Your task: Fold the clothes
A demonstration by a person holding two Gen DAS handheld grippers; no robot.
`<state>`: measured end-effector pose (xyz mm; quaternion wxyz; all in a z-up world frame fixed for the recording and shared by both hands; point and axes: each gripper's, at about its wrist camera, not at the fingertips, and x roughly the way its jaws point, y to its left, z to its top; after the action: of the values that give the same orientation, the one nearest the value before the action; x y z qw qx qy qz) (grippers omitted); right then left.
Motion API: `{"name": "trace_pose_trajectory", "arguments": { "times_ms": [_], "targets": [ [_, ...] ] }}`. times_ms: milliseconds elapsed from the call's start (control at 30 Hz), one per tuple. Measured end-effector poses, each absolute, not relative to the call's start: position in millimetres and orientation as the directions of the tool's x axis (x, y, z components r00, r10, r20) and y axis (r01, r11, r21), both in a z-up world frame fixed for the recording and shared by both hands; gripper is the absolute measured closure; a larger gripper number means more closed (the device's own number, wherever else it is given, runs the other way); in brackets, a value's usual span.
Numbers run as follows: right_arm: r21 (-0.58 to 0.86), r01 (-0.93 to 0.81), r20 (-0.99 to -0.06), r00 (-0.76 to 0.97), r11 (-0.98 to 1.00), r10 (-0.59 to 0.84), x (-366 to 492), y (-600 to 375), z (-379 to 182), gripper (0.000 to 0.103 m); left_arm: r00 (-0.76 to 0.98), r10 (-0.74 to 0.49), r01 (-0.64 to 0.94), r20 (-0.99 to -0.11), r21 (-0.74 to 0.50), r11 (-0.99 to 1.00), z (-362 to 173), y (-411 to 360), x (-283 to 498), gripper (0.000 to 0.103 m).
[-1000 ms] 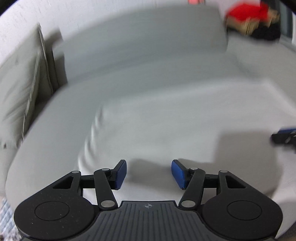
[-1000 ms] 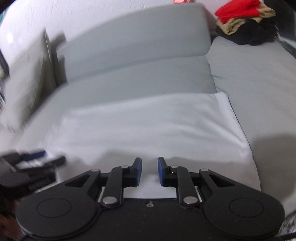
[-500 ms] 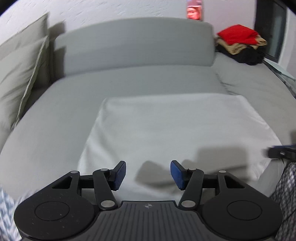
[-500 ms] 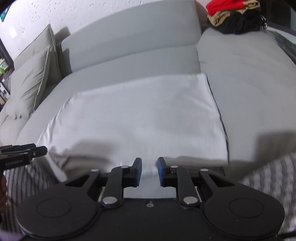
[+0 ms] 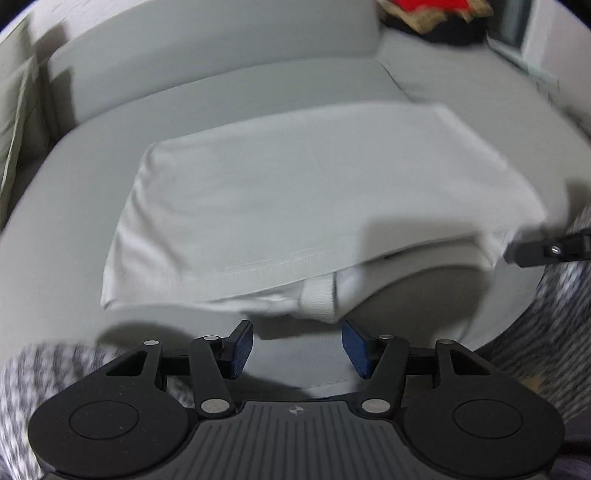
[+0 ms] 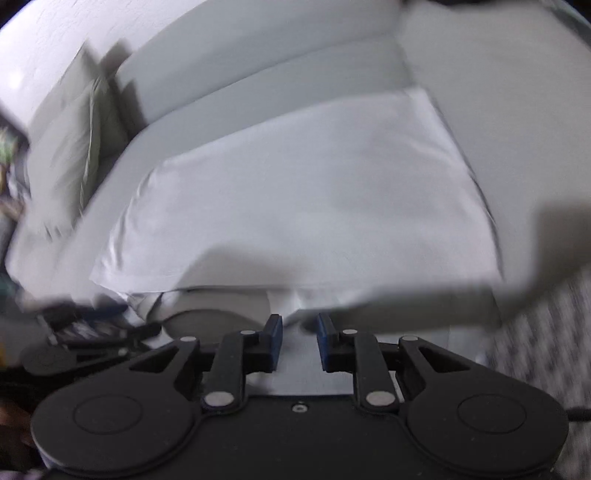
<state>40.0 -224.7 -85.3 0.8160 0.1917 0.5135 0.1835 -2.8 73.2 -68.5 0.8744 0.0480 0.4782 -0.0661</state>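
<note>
Lying flat — smooth white rectangular shirt (image 5: 314,199)

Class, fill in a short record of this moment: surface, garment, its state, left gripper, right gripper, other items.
surface: grey sofa
garment: white shirt
state: folded flat, near edge overhanging the seat front, ribbed collar showing underneath
left gripper: open, empty, just short of the collar
right gripper: open, jaws have just been opening, nothing gripped
other items: cushion; clothes pile
</note>
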Motion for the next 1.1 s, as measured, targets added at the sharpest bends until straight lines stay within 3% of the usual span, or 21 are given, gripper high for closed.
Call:
{"name": "trace_pose_trajectory", "arguments": {
  "times_ms": [33, 67, 100, 233, 500, 600, 867, 1100],
  "targets": [
    [0.543, -0.063, -0.742, 0.430, 0.837, 0.514, 38, -237, -84, 0.075, 0.550, -0.066, 0.135, -0.833, 0.010, 0.991, -65, 77, -2, 0.047],
    [0.582, -0.018, -0.717, 0.461, 0.813, 0.523, 38, -248, -84, 0.060, 0.569, -0.052, 0.107, -0.821, 0.010, 0.994, -62, 79, 0, 0.047],
    [0.618, 0.037, -0.695, 0.492, 0.785, 0.524, 38, -259, -86, 0.052, 0.583, -0.040, 0.085, -0.811, 0.012, 0.996, -59, 80, 4, 0.047],
    [0.721, 0.203, -0.652, 0.523, 0.663, 0.549, 45, -281, -103, 0.053, 0.606, -0.036, 0.081, -0.795, 0.016, 0.997, -51, 65, 14, 0.046],
    [0.814, 0.345, -0.579, 0.530, 0.467, 0.619, 43, -282, -146, 0.066, 0.597, -0.063, 0.147, -0.800, 0.031, 0.989, -56, 40, 11, 0.044],
    [0.833, 0.375, -0.553, 0.548, 0.407, 0.628, 40, -281, -160, 0.066, 0.588, -0.059, 0.134, -0.806, 0.025, 0.991, -60, 41, 12, 0.044],
    [0.890, 0.315, -0.453, 0.676, 0.328, 0.581, 31, -280, -171, 0.066, 0.590, -0.037, 0.077, -0.807, 0.011, 0.997, -62, 49, 18, 0.044],
    [0.883, 0.329, -0.459, 0.759, 0.336, 0.463, 47, -291, -174, 0.068, 0.616, 0.053, -0.025, -0.786, 0.047, 0.999, -61, 83, 32, 0.044]
  ]
}}
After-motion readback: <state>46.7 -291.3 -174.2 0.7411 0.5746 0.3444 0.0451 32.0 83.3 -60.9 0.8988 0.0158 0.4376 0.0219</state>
